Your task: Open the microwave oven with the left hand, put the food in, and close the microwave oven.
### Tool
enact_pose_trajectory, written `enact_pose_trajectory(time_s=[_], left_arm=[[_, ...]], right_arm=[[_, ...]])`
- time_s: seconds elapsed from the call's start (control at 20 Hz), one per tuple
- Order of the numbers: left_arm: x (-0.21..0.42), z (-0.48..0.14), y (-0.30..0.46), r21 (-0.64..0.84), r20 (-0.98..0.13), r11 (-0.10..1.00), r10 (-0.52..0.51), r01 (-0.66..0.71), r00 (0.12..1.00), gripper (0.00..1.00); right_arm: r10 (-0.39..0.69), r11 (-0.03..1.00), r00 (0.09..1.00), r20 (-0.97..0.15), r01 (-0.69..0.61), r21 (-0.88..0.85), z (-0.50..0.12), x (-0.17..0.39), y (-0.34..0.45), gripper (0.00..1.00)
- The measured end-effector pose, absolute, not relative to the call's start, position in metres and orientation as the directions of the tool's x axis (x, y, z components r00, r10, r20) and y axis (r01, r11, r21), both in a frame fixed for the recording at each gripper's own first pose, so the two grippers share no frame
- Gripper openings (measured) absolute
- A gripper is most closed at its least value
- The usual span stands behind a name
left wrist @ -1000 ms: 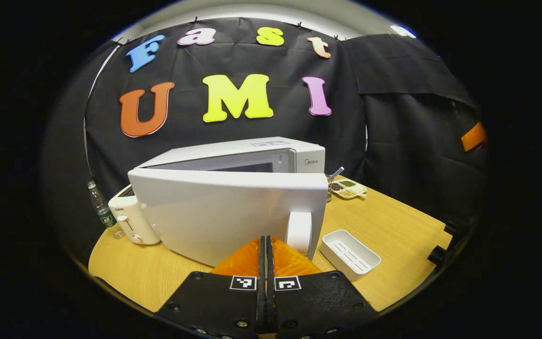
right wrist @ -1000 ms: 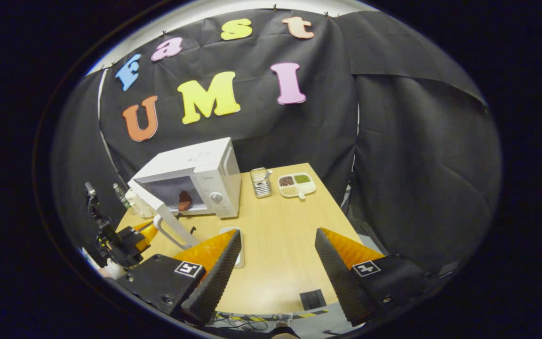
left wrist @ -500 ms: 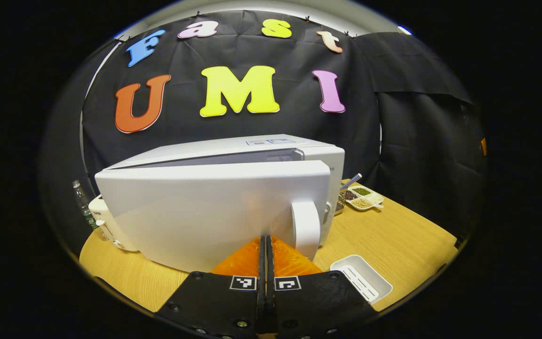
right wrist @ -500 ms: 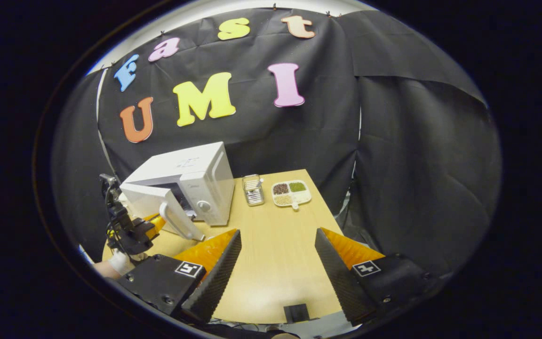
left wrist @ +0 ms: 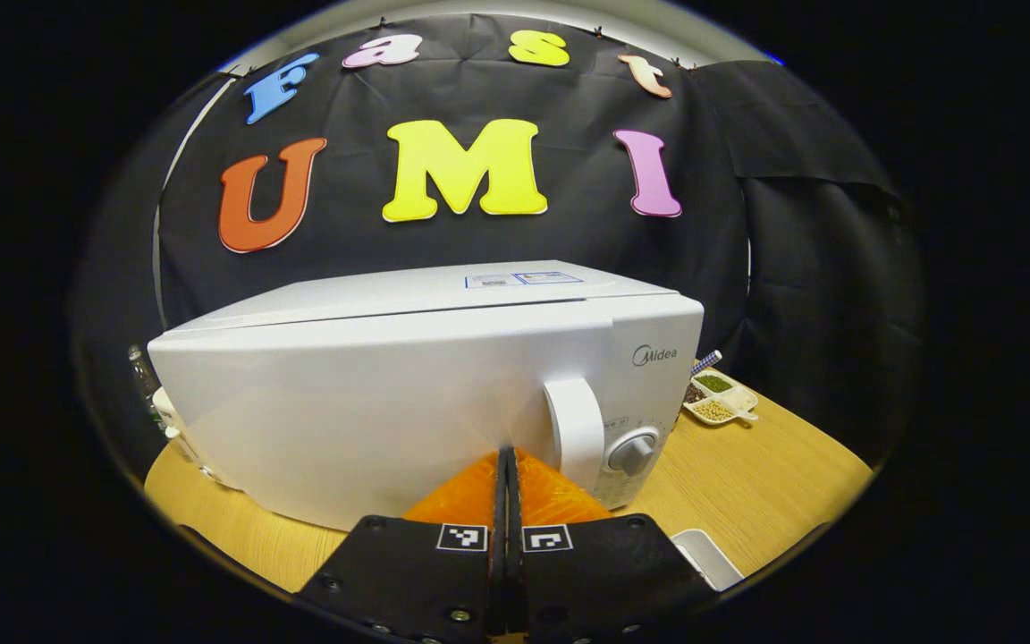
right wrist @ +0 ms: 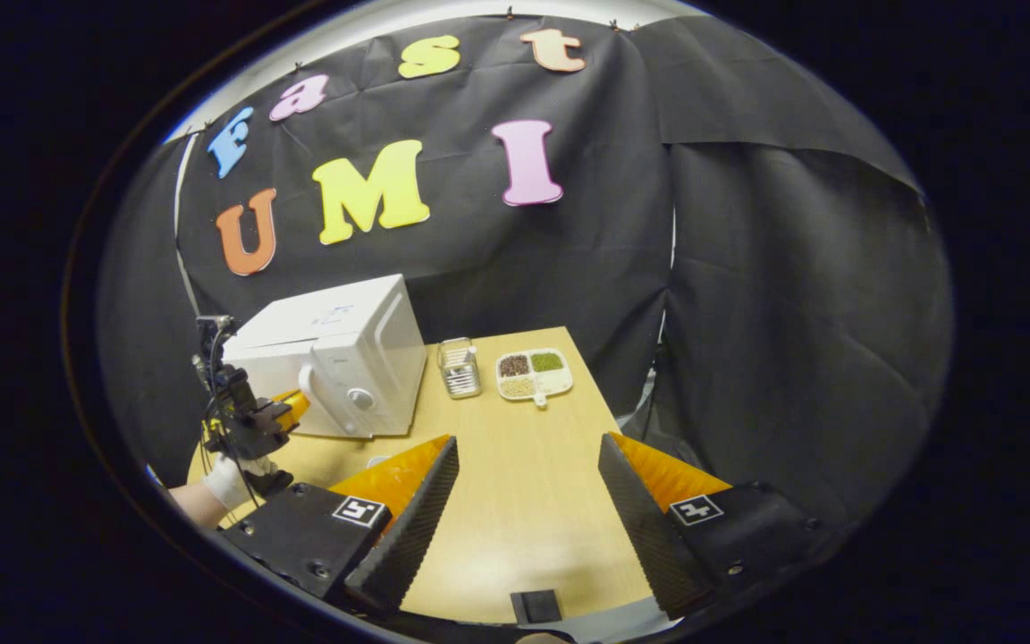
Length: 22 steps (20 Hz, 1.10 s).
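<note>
Your left tool has its fingers pressed together with nothing between them, tips right up against the microwave oven's door, just left of the white door handle. That door sits flush with the body now, so the food is out of sight behind it. Beside the handle there's the round control knob, and a white tray pokes in near the front edge of the bench. Your right tool hangs over the front of the bench with its fingers spread wide, holding nothing. Farther off in the right gripper view, a gloved hand holds the left tool at the microwave oven on the bench's left side. Toward the far edge stand a metal caddy and a divided dish of grains.
</note>
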<state>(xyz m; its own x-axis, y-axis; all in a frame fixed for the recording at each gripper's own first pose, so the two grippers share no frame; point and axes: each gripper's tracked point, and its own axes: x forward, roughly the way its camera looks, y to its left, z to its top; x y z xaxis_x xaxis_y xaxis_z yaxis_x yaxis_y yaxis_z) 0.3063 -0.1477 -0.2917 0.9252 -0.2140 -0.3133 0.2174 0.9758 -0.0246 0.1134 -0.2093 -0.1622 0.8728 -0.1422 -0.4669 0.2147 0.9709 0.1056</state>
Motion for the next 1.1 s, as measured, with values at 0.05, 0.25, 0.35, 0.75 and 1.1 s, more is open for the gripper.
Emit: enact_pose_trajectory(time_s=[0.05, 0.25, 0.35, 0.75, 1.1], left_arm=[[0.307, -0.291, -0.147, -0.02, -0.311, 0.976, -0.211, 0.216, 0.926, 0.0], [0.314, -0.292, -0.148, -0.03, -0.318, 0.983, -0.182, 0.182, 0.93, 0.0], [0.312, -0.299, -0.147, -0.033, -0.342, 0.984, -0.174, 0.174, 0.924, 0.0], [0.268, -0.292, -0.129, 0.116, -0.348, 0.985, -0.083, 0.131, 0.934, 0.0], [0.215, -0.259, -0.149, 0.133, -0.311, 0.973, -0.14, 0.19, 0.94, 0.95]], right_arm=[[-0.141, 0.971, 0.872, -0.469, 0.215, 0.107, -0.163, 0.115, -0.211, 0.92], [-0.12, 0.972, 0.871, -0.476, 0.2, 0.121, -0.168, 0.117, -0.21, 1.0], [-0.106, 0.974, 0.873, -0.475, 0.189, 0.129, -0.167, 0.118, -0.207, 1.0], [-0.101, 0.978, 0.879, -0.466, 0.175, 0.118, -0.162, 0.103, -0.216, 1.0], [-0.089, 0.987, 0.869, -0.486, 0.141, 0.072, -0.174, 0.078, -0.2, 1.0]])
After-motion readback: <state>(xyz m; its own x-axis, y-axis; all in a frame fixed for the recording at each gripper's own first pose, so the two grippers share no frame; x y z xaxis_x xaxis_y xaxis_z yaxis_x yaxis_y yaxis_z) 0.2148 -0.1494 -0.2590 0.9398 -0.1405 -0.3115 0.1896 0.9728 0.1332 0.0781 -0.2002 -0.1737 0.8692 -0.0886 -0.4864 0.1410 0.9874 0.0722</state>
